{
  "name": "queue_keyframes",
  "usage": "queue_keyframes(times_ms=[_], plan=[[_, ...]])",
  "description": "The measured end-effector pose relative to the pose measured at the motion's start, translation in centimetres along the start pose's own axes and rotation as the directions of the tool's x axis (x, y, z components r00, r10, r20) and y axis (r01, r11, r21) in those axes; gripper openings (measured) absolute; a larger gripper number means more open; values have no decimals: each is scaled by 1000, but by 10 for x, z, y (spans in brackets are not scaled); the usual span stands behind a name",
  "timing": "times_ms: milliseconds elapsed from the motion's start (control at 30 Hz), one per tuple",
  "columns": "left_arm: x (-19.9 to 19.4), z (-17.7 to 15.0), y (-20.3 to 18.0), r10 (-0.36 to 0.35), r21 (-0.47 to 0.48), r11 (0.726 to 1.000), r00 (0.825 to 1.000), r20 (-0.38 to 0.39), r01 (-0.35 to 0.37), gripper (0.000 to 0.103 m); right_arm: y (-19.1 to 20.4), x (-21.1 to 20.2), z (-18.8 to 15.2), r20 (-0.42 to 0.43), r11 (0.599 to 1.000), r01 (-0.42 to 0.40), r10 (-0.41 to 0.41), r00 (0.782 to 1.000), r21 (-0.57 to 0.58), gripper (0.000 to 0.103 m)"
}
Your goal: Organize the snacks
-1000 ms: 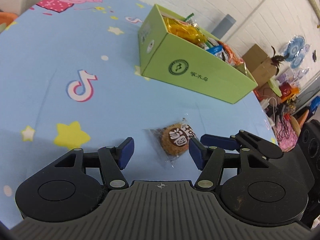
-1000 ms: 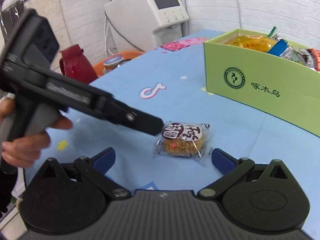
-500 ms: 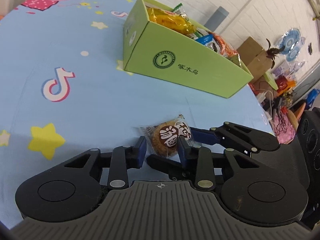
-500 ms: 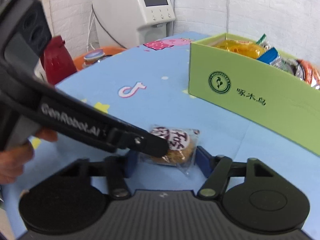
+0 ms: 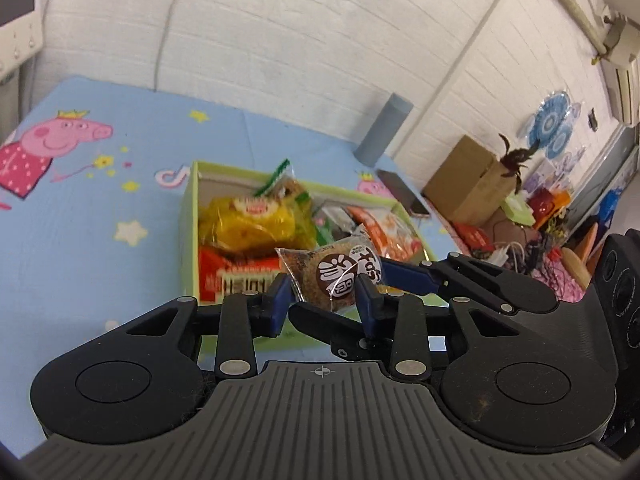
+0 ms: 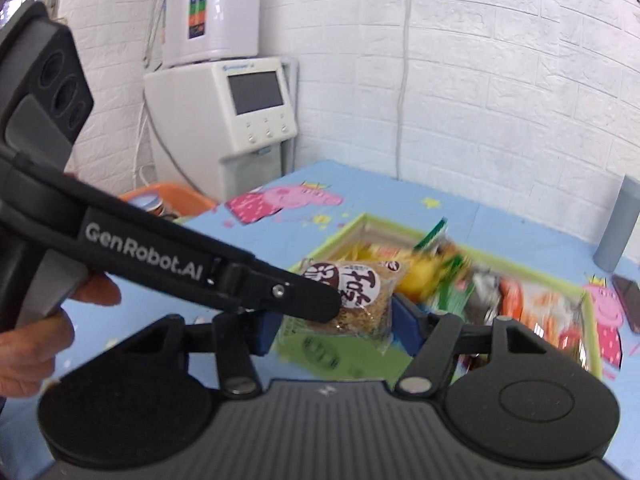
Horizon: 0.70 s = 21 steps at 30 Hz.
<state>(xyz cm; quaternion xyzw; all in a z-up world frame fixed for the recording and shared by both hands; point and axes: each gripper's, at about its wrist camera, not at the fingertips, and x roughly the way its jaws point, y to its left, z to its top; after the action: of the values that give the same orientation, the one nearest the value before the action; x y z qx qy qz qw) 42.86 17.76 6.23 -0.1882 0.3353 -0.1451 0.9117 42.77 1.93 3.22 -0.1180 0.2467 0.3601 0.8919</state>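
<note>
A round brown cake in a clear wrapper (image 5: 340,276) (image 6: 356,300) is held in the air, gripped from two sides. My left gripper (image 5: 324,300) is shut on it. My right gripper (image 6: 336,324) is shut on it too, crossing the left one's finger. Both hold it above the near edge of the green snack box (image 5: 188,232) (image 6: 320,352), which holds several packets, among them a yellow one (image 5: 252,220).
The blue cartoon tablecloth (image 5: 80,220) covers the table. A grey cylinder (image 5: 382,130) (image 6: 616,224) and a dark phone (image 5: 404,198) sit behind the box. A white machine (image 6: 240,116) stands at the wall. Cardboard boxes (image 5: 468,180) and clutter lie beyond the table's right edge.
Both grippers have closed on the wrapped cake, lifted it off the tablecloth and carried it up over the box's near edge.
</note>
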Motion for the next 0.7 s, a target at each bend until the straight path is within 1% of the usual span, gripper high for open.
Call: queue_keyframes(times_ms=[100,167,233,267,300,333,367,400,467,533,567,667,700], plan=[[33,17,9,37,7,999,999,-27,-37,19,-23,32,12,-36,1000,8,-8,999,12,71],[57,17,17,61,8,998,996,-61,-61,25,-33,55,9,-69,1000,10,-9,998,16,75],[75,10,25,94,15,996,992,-87,-93,40,-42,72,-1,-96,1000,-7,10,995,31,80],[77,7,26,95,33,995,994,-62,-93,42,-44,77,-6,-101,999,-13,18,995,42,81],[76,5,25,98,48,994,994,-54,-95,45,-46,78,-10,-93,999,-22,27,995,48,82],[74,5,24,100,50,994,994,-50,-98,48,-48,77,-12,-83,998,-26,30,996,55,84],[71,5,22,101,49,994,994,-43,-98,50,-49,74,-12,-75,997,-33,38,996,64,90],[66,6,20,100,50,994,994,-32,-98,51,-49,70,-10,-60,997,-28,32,998,68,92],[50,9,11,97,60,993,995,9,-98,54,-47,52,-5,-18,999,-11,12,1000,52,92],[28,10,0,89,69,993,994,59,-93,64,-45,27,-1,32,999,5,-6,999,39,92],[17,9,-6,87,73,993,993,82,-93,66,-44,13,-1,53,999,12,-15,998,42,92],[-18,-5,-24,79,93,991,986,144,-93,72,-37,-31,-13,88,996,43,-50,995,81,93],[-30,-13,-30,78,98,991,983,164,-95,76,-34,-46,-21,92,994,56,-65,994,96,93]])
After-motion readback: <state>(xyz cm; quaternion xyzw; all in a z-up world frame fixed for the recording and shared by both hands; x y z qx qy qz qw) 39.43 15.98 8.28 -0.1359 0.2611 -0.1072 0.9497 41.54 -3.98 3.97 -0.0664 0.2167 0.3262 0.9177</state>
